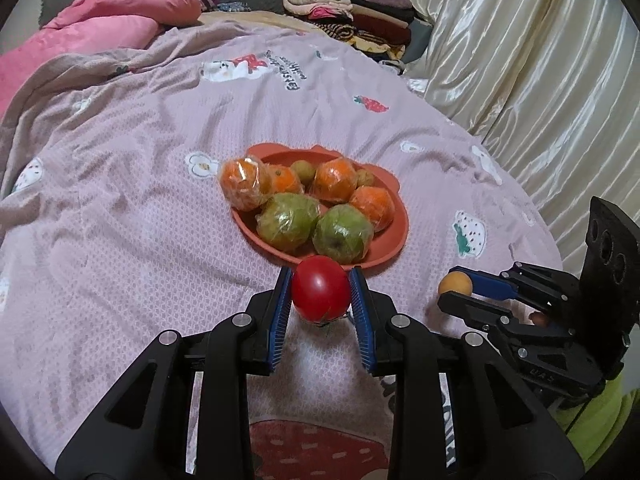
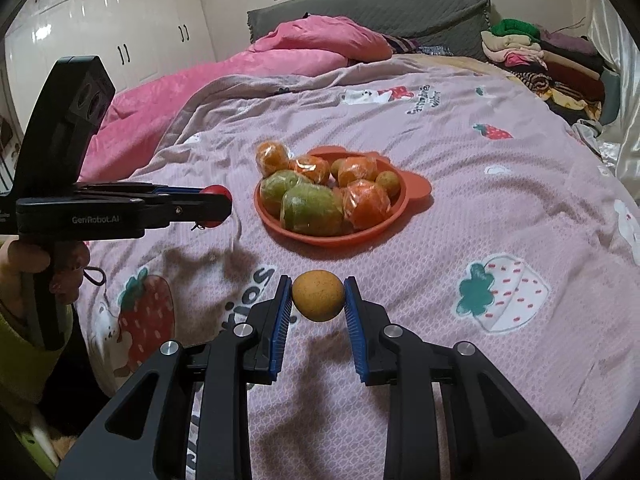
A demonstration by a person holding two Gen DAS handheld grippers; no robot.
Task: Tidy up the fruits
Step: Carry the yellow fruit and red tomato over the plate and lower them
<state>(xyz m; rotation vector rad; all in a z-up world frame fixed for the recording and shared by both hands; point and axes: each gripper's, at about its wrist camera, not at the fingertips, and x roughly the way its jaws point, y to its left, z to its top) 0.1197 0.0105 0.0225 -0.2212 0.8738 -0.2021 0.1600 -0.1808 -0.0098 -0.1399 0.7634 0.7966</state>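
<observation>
Left wrist view: the left gripper (image 1: 321,295) pinches a red tomato (image 1: 320,294) across its middle between blue ribbed pads, with the orange plate (image 1: 394,236) just beyond at 12 o'clock. At 3 o'clock the right gripper (image 1: 456,289) clamps a small tan round fruit (image 1: 454,284).

Right wrist view shows that fruit (image 2: 318,295) held at its widest part, the plate (image 2: 416,188) ahead at 12 o'clock, well apart. The plate carries film-wrapped oranges (image 2: 366,204) and green fruit (image 2: 312,208), already crowded.

The tomato is likely soft-skinned and easily bruised, so a light squeeze across the equator suits it; the tan fruit looks firmer and light. The wrapped fruit would probably be slippery.

"GenRobot.AI" is printed on the left gripper's side. The quilt (image 2: 480,280) has lettering too distorted to read.
</observation>
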